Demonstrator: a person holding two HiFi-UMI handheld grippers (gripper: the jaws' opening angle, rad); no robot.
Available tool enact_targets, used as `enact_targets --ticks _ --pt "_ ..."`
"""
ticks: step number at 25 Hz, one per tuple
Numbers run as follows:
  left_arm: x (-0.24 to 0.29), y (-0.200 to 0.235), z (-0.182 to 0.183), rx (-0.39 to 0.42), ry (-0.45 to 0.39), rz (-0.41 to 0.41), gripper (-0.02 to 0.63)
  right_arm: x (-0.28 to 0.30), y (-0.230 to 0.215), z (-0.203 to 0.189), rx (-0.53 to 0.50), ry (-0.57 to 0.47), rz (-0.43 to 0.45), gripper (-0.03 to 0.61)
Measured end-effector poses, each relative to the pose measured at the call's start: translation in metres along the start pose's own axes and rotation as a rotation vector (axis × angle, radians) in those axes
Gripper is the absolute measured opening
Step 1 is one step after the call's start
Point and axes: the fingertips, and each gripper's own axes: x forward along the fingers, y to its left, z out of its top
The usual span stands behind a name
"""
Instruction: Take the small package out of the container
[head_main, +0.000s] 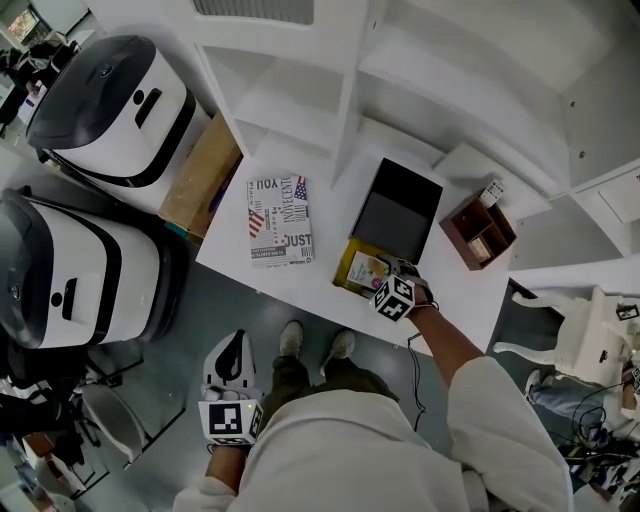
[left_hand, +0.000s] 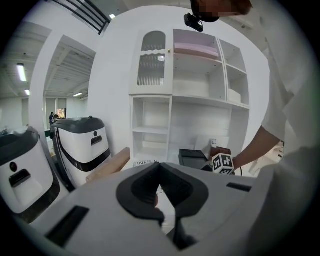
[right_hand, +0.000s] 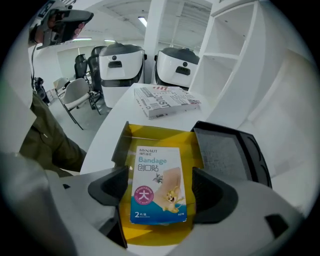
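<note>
Now right gripper (right_hand: 159, 189) straddles the bandage box (right_hand: 156, 172), jaws spread.
Light, stiff, slick card, I judge: pinch long edges; left gripper (left_hand: 160, 186) pressed together.

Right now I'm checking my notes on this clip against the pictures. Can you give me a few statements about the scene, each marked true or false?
1. The bandage package lies in the yellow container. True.
2. The right gripper is shut on the package. False: its jaws stand apart, one on each side of it.
3. The left gripper is over the table too. False: it hangs low beside the person, jaws together and empty.
4. A printed box lies on the white table, left of the black tray. True.
</note>
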Motion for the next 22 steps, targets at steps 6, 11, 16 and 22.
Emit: enact_targets --ticks 6,11,16,22 --pt "0.005 0.002 -0.001 -0.005 0.012 0.006 0.008 0.013 -0.001 -0.005 0.000 0.050 0.041 0.417" --pt "0.009 0.001 -0.004 -0.008 0.017 0.004 0.008 0.021 0.001 -0.009 -0.001 0.082 0.072 0.417" --pt "0.011 0.001 -0.009 -0.010 0.046 0.009 0.008 0.030 0.004 -0.011 0.002 0.127 0.119 0.418" --pt "0.015 0.003 -0.009 -0.017 0.041 0.005 0.008 0.037 0.005 -0.012 -0.005 0.179 0.146 0.417"
